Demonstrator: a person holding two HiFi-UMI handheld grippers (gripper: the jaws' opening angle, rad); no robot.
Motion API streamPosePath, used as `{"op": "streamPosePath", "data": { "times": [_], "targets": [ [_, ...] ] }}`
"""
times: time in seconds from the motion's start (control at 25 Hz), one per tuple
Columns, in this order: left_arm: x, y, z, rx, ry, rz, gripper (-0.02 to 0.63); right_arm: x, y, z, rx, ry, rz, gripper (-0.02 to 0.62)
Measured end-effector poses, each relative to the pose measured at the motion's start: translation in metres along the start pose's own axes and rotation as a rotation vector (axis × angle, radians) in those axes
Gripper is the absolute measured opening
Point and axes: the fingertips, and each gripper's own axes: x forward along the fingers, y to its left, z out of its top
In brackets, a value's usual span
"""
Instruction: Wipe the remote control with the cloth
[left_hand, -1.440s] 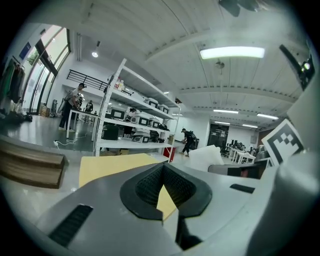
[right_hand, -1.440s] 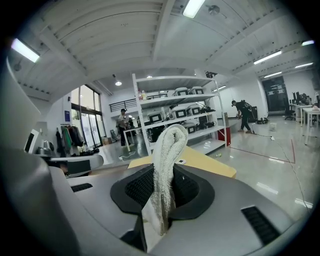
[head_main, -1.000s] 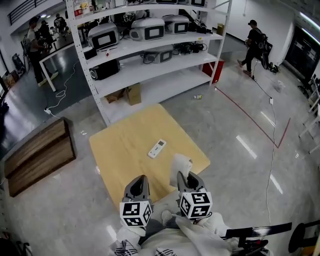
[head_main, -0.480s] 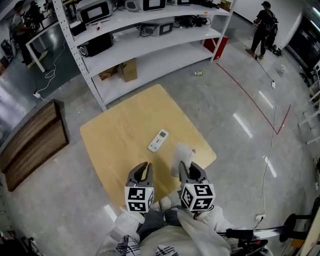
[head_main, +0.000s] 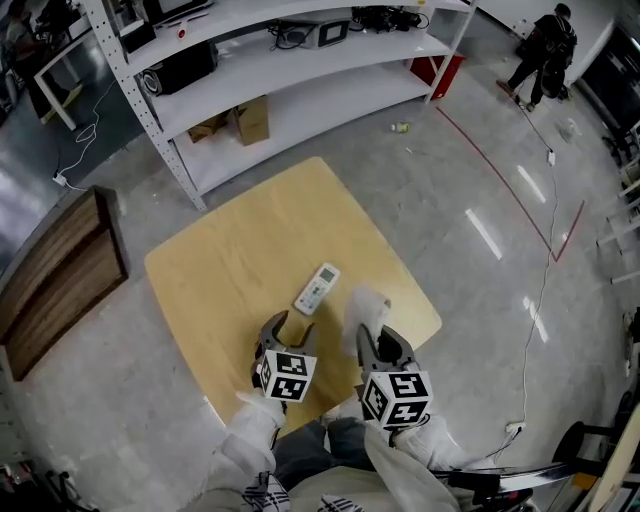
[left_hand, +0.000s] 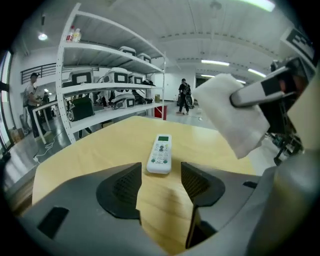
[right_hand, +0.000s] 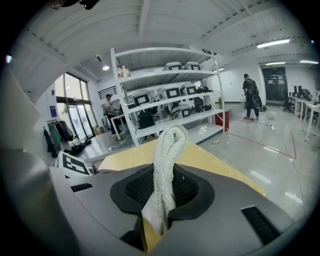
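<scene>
Looking down in the head view, one remote (head_main: 317, 288) lies flat near the middle of the one bench (head_main: 230, 270), just ahead of the left tongs (head_main: 290, 325), whose jaws are opening with nothing between them. Beside them, the right tongs (head_main: 377, 345) are clamped on the one cloth (head_main: 364, 308), which is held above the bench. That makes two tongs and one of each thing.

In the left gripper view the remote sits free just beyond the gap between the spread jaws, buttons up. A low or skewed approach would likely shove it along the smooth wood rather than trap it, and pads closing on its face could press keys.

In the right gripper view the cloth stands folded between the pads, pinched at its lower part only. Wiping drag might tug it loose, and an unsteadied remote would probably skate away under the stroke.
</scene>
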Motion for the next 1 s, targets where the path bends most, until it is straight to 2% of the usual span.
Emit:
{"op": "streamPosePath", "data": {
  "times": [0.24,0.56,0.76,1.0],
  "targets": [
    [0.033,0.004,-0.003,0.089,0.015,-0.020,0.246,0.021,-0.003,-0.004,0.000,0.036,0.010,0.089],
    [0.054,0.002,-0.008,0.073,0.078,-0.097,0.253,0.044,0.001,-0.011,-0.006,0.099,0.058,0.089],
    [0.055,0.002,-0.010,0.059,0.100,-0.147,0.240,0.062,0.010,-0.021,-0.029,0.177,0.136,0.089],
    [0.055,0.002,-0.012,0.053,0.113,-0.175,0.224,0.089,0.032,-0.038,-0.136,0.279,0.256,0.089]
  ]
}}
